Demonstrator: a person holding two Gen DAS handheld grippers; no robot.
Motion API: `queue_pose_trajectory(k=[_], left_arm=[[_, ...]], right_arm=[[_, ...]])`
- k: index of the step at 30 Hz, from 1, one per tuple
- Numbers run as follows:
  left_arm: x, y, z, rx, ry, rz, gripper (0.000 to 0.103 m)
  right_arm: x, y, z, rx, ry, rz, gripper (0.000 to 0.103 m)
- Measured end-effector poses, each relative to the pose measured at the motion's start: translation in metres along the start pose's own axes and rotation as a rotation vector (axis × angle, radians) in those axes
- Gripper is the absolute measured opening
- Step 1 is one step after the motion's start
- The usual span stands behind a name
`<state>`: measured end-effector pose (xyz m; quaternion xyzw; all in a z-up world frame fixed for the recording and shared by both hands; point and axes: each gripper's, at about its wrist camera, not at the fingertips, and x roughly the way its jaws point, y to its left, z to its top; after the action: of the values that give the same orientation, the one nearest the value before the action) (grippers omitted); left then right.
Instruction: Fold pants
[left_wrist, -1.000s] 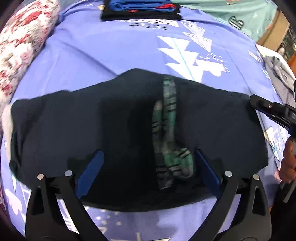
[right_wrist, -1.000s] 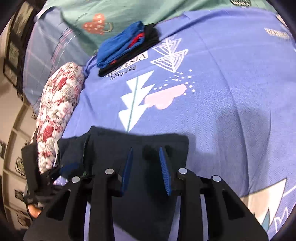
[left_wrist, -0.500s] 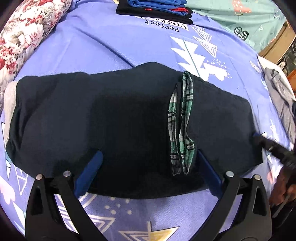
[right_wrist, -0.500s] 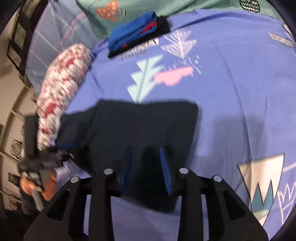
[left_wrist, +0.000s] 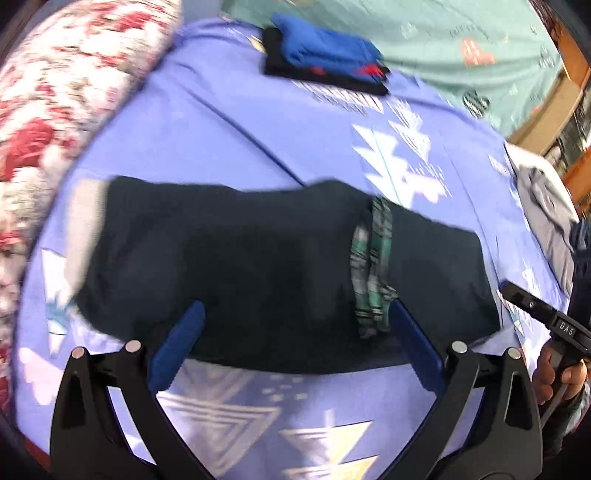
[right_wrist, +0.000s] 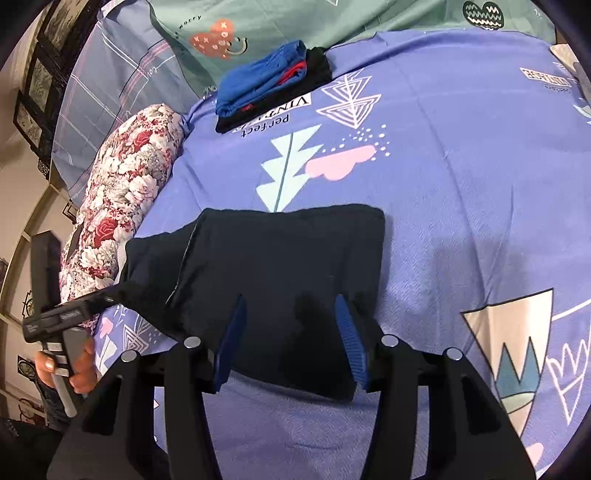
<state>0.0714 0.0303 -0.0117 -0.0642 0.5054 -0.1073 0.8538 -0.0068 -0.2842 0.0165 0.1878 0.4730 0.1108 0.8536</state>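
Dark navy pants (left_wrist: 258, 266) lie folded flat on the purple bedsheet (left_wrist: 229, 147), with a green plaid lining strip (left_wrist: 371, 266) showing near the right part. My left gripper (left_wrist: 291, 317) is open and empty, hovering over the pants' near edge. In the right wrist view the pants (right_wrist: 280, 258) lie in front of my right gripper (right_wrist: 288, 310), which is open and empty above their near edge. The right gripper also shows at the right edge of the left wrist view (left_wrist: 539, 314); the left gripper shows at the left of the right wrist view (right_wrist: 70, 314).
A stack of folded blue and black clothes (right_wrist: 273, 85) sits at the far side of the bed. A floral bolster pillow (right_wrist: 122, 199) lies along the left. Grey clothes (left_wrist: 546, 206) lie at the right edge. A green sheet (right_wrist: 295, 22) lies beyond.
Both grippers have pulled back from the pants, which now lie flat. The right gripper's jaws have opened wider. The left wrist view has swung up and left.
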Motion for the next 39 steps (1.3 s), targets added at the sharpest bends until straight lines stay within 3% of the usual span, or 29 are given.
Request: queue_pose_trajectory(k=[5,11,23,33,39], left_arm=[[-0.024,0.061,-0.003,-0.146,-0.034,0.053,0.101],[-0.032,0.112,-0.016,-0.281,-0.024,0.034,0.101],[-0.013,0.139,-0.019,-0.385,-0.001,-0.069,0.098],[0.011,0.140,-0.010,-0.402,0.037,-0.103,0.080],[0.030,0.141,-0.005,-0.415,0.066,-0.115,0.078]], right_arm=[[-0.001,-0.004,0.001,0.022,-0.005,-0.002,0.052],[0.005,0.002,0.003,0.023,0.003,-0.003,0.052],[0.015,0.018,0.007,0.001,0.017,0.002,0.052],[0.020,0.015,0.006,0.018,0.020,-0.019,0.052],[0.029,0.014,0.007,0.027,0.034,-0.019,0.052]])
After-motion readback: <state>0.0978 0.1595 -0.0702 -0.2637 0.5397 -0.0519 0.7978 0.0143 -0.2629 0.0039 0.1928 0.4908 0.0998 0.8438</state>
